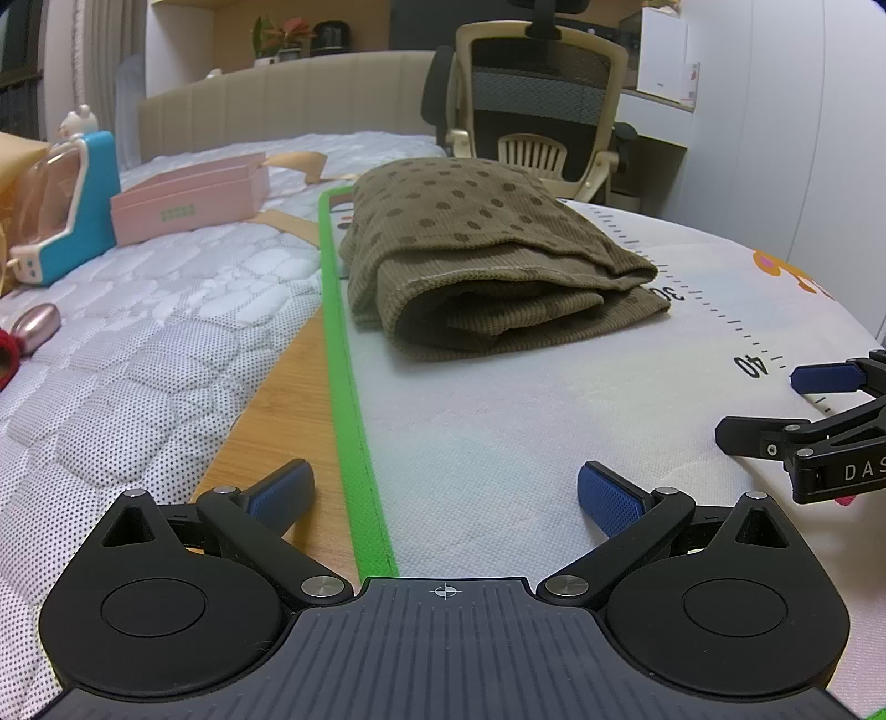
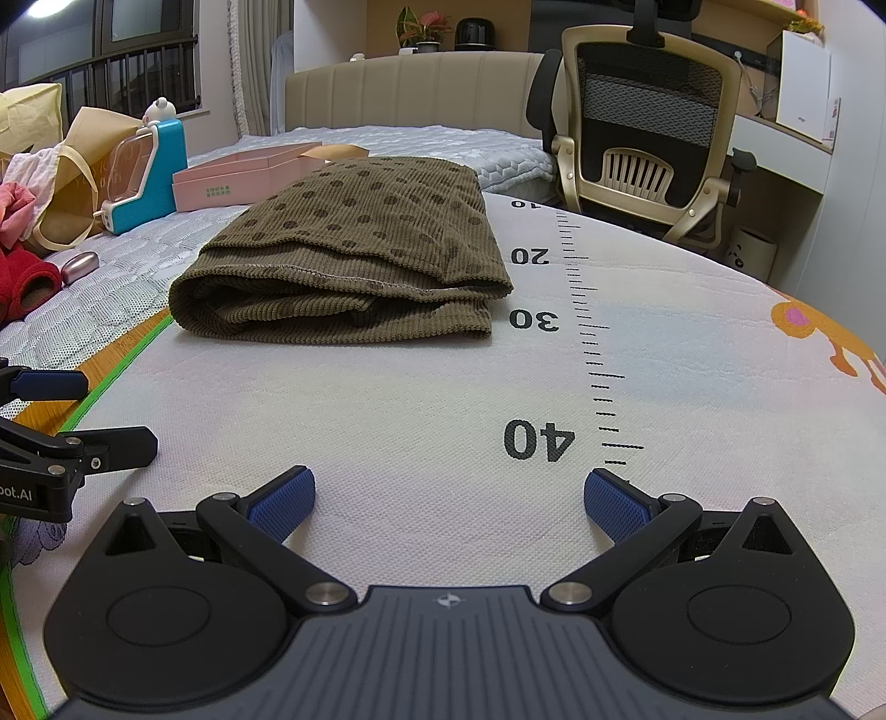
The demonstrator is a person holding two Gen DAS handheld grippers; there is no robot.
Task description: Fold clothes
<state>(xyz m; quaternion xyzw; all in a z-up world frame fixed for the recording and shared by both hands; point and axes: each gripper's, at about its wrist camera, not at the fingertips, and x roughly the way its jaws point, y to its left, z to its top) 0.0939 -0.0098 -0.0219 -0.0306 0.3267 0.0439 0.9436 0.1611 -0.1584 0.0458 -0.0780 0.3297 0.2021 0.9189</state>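
Lying folded at twelve o'clock, the brown dotted corduroy garment (image 2: 343,260) is resting on the white mat (image 2: 443,399). Both the left gripper (image 1: 443,493) and right gripper (image 2: 448,495) are holding their jaws wide apart, gripping nothing.

A home bedroom: a quilted bed (image 2: 415,138) with padded headboard (image 2: 410,88), an office chair (image 2: 648,127), and potted plants (image 2: 421,30) on a shelf.

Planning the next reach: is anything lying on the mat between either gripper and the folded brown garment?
Nothing visible. Bare white mat lies between the open right gripper and the folded brown garment, and likewise ahead of the open left gripper. The pink box sits off to the side.
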